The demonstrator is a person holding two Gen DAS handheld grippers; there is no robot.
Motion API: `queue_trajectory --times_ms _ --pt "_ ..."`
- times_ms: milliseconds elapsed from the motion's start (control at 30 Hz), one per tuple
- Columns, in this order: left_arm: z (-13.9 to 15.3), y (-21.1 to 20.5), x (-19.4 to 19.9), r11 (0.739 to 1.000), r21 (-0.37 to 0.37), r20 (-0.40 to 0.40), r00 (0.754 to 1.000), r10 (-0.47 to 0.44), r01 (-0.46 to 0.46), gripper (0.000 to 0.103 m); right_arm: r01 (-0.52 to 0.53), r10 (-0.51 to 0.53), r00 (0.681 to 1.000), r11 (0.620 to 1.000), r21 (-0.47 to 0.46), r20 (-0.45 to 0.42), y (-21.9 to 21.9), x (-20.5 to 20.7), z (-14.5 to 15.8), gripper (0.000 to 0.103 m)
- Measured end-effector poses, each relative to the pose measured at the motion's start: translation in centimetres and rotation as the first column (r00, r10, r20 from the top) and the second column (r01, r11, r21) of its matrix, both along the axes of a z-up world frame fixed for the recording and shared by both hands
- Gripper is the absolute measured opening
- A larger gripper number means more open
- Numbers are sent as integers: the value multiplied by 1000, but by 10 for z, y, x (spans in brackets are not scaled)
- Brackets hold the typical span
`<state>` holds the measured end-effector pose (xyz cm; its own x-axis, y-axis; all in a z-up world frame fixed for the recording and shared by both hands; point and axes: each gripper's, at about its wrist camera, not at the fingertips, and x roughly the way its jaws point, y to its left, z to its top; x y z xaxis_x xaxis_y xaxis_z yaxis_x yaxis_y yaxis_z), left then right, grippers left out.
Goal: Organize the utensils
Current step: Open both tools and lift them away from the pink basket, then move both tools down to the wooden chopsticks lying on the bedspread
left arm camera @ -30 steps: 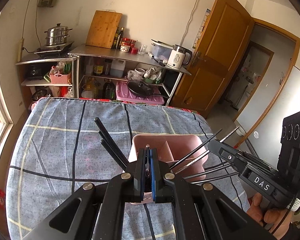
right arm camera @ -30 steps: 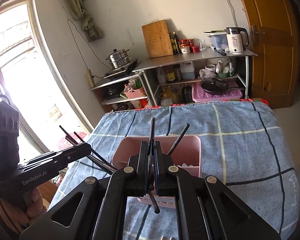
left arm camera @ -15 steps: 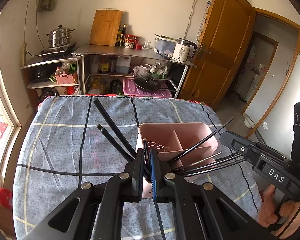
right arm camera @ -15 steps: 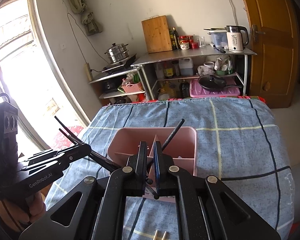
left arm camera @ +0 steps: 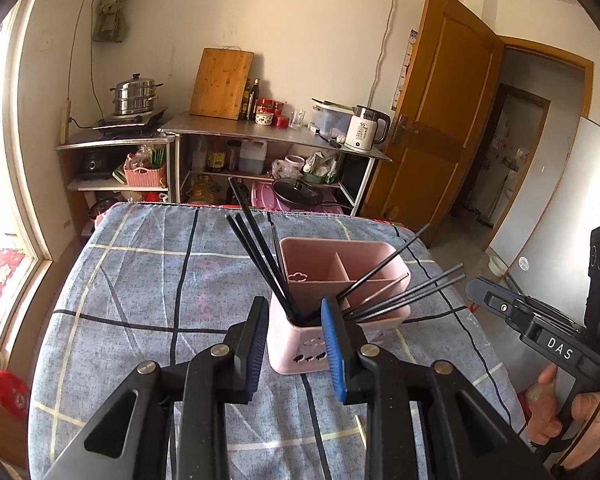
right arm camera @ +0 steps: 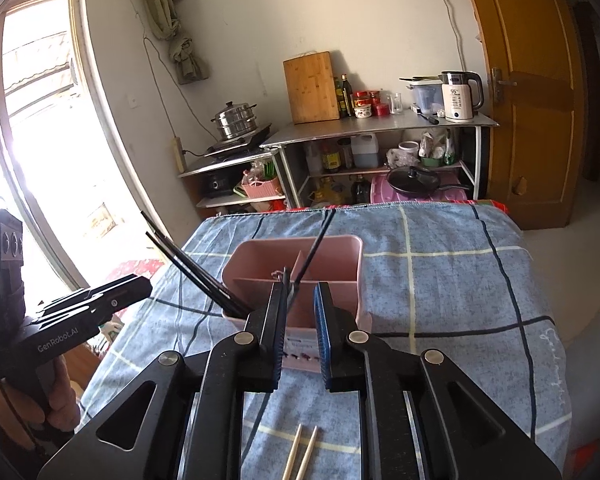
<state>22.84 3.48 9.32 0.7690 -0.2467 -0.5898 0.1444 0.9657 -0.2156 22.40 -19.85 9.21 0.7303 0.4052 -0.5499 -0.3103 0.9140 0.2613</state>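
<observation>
A pink divided utensil holder (left arm camera: pixel 342 280) stands on the blue checked tablecloth (left arm camera: pixel 140 280); it also shows in the right wrist view (right arm camera: pixel 300 264). Several black chopsticks (left arm camera: pixel 260 256) stand fanned out in its near compartment, some leaning left and some leaning right (left arm camera: pixel 404 288). My left gripper (left arm camera: pixel 294 344) is open just in front of the holder, with the chopsticks free between its jaws. My right gripper (right arm camera: pixel 298 324) is open over the holder's near edge, with black chopsticks (right arm camera: pixel 312 248) leaning out ahead of it. Two wooden chopsticks (right arm camera: pixel 300 452) lie on the cloth below it.
Metal shelves (left arm camera: pixel 260 136) with a cutting board, bottles, a kettle (left arm camera: pixel 366 132) and a steamer pot (left arm camera: pixel 134 96) stand behind the table. A wooden door (left arm camera: pixel 440 120) is at the right, a window (right arm camera: pixel 28 140) at the left.
Both grippers have opened and let go of the black chopsticks, which now stand in the pink holder. Both grippers have drawn back a little from it.
</observation>
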Motion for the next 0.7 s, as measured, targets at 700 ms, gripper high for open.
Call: queue_trajectory --times_ms 700 --pt "-85 -37 -120 998 30 -57 997 -49 51 27 13 -18 992 999 -45 -124 -20 -111 -87 15"
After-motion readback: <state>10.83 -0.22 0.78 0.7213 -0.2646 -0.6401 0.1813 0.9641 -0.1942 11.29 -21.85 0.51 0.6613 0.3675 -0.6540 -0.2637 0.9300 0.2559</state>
